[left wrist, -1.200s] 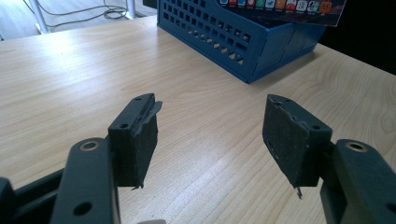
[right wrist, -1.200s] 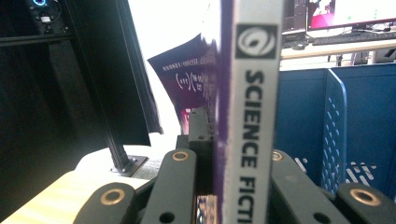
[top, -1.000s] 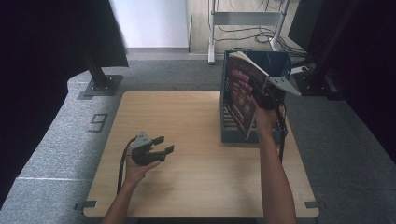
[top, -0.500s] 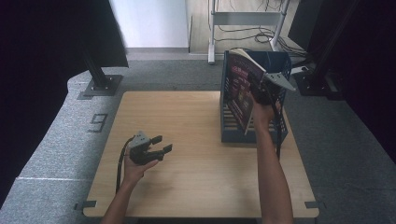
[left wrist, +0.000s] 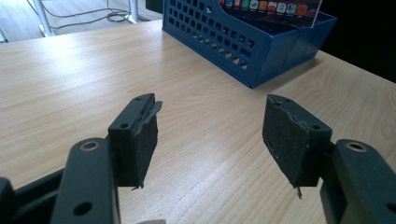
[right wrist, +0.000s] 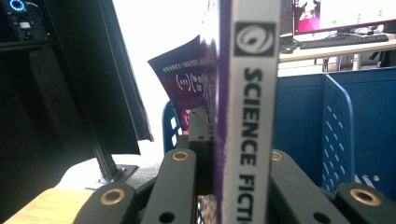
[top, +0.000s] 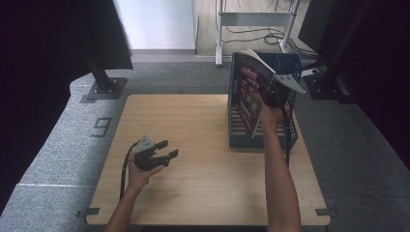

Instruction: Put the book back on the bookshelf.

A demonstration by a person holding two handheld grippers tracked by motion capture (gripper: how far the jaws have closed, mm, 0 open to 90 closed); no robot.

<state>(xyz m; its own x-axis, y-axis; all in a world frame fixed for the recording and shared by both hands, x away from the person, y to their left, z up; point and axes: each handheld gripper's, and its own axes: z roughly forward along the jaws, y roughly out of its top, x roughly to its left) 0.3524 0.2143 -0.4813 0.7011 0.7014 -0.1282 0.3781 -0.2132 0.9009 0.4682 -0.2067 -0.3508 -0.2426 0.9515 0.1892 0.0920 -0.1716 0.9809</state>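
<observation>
A person sits at a wooden table [top: 203,121], one handheld gripper in each hand. The right gripper [top: 273,94] is clamped on the spine of a purple science fiction book [top: 251,92], holding it tilted above a blue perforated file rack [top: 261,137] at the table's far right. In the right gripper view, the book's spine [right wrist: 250,112] stands upright between the jaws. The left gripper [top: 162,152] rests low near the table's front left, jaws spread wide and holding nothing, well apart from the rack.
</observation>
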